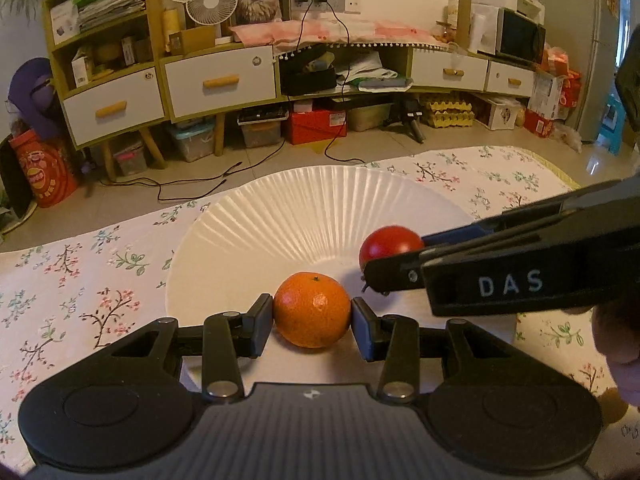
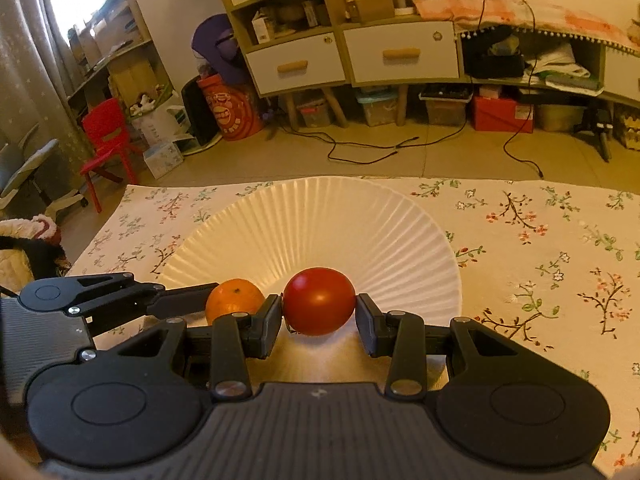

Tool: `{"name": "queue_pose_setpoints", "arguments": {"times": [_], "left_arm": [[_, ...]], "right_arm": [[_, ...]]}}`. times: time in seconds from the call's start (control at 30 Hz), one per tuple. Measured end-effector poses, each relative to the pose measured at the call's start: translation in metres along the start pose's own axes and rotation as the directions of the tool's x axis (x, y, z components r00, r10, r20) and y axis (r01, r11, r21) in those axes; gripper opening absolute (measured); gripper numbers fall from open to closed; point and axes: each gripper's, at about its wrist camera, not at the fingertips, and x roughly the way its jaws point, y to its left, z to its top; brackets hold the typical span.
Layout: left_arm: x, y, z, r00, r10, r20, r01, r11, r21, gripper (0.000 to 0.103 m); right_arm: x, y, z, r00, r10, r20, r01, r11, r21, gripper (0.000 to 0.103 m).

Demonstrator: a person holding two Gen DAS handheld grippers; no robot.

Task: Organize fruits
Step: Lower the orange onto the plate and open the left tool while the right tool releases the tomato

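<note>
We see our left gripper (image 1: 312,317) pinching a dimpled orange mandarin (image 1: 311,309) over the near rim of the ribbed white plate (image 1: 304,208). Just right, our right gripper (image 2: 319,316) clamps a smooth red tomato (image 2: 319,300). Floral tablecloth (image 2: 540,240) spreads open beyond the plate's far edge.

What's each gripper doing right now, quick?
Left gripper: shut on the orange, over the plate.
Right gripper: shut on the tomato, over the same plate.
</note>
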Motion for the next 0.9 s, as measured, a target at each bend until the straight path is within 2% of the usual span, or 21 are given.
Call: {"name": "queue_pose_setpoints", "arguments": {"times": [0.3, 0.4, 0.57, 0.9], "left_arm": [[0.000, -0.002, 0.003, 1.000, -0.008, 0.003, 0.008, 1.000, 0.011, 0.046], [-0.003, -0.002, 0.004, 1.000, -0.006, 0.007, 0.006, 1.000, 0.015, 0.053], [-0.012, -0.002, 0.003, 1.000, 0.004, 0.014, -0.004, 1.000, 0.005, 0.069], [-0.045, -0.007, 0.000, 1.000, 0.006, 0.030, -0.006, 1.000, -0.011, 0.085]], "right_arm": [[0.001, -0.002, 0.000, 1.000, -0.003, -0.010, 0.003, 1.000, 0.017, 0.039], [-0.003, 0.000, 0.002, 1.000, 0.005, 0.001, -0.005, 1.000, 0.021, 0.041], [-0.014, 0.002, 0.004, 1.000, -0.005, 0.020, 0.004, 1.000, 0.013, 0.053], [-0.043, 0.015, 0.004, 0.999, -0.027, 0.044, 0.030, 0.998, -0.061, 0.070]]}}
